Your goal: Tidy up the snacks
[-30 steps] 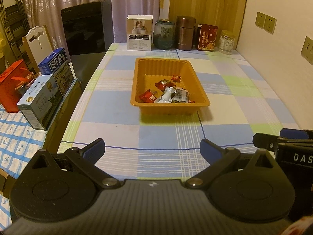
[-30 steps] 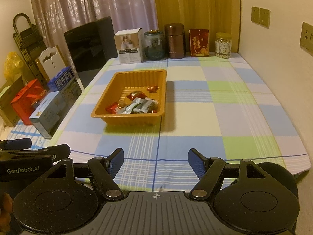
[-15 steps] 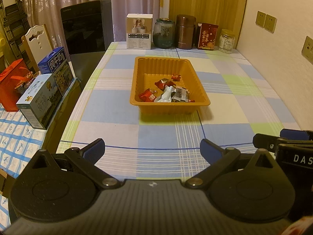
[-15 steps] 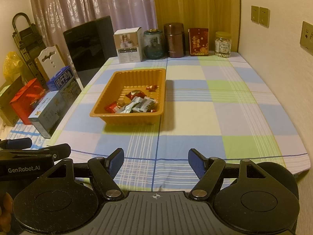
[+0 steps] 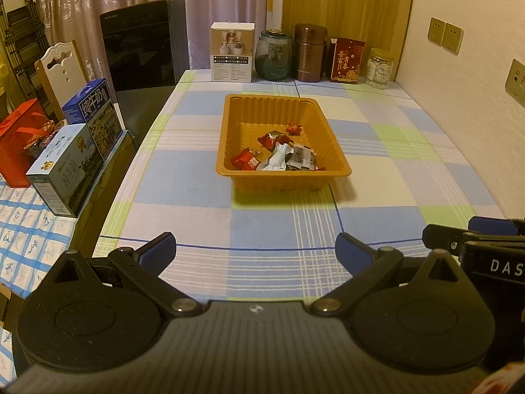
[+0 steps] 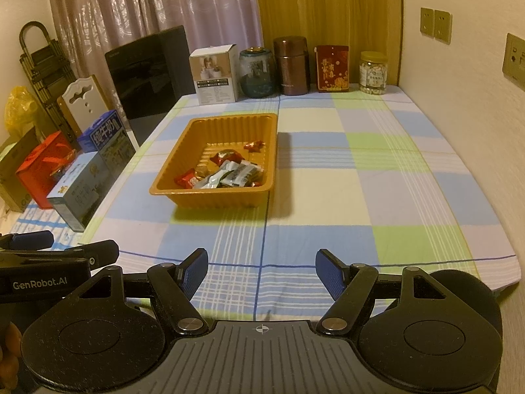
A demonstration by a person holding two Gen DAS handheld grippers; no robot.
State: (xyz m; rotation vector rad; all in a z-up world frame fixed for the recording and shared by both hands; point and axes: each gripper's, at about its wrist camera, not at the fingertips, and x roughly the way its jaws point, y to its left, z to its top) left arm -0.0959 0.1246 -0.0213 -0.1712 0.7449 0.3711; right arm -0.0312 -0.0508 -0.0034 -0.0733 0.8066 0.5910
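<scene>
Both the left hand-held gripper (image 5: 256,254) and the right hand-held gripper (image 6: 262,274) are hovering apart and empty at the near worktop (image 6: 377,197) edge, the snack-holding orange tray (image 5: 229,138) lying lengthwise straight ahead of the left one.

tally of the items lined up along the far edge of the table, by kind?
Boxes: 2, white box, red box
Jars: 2, dark glass jar, clear jar with yellow lid
Metal canisters: 1, brown canister
Total: 5
</scene>
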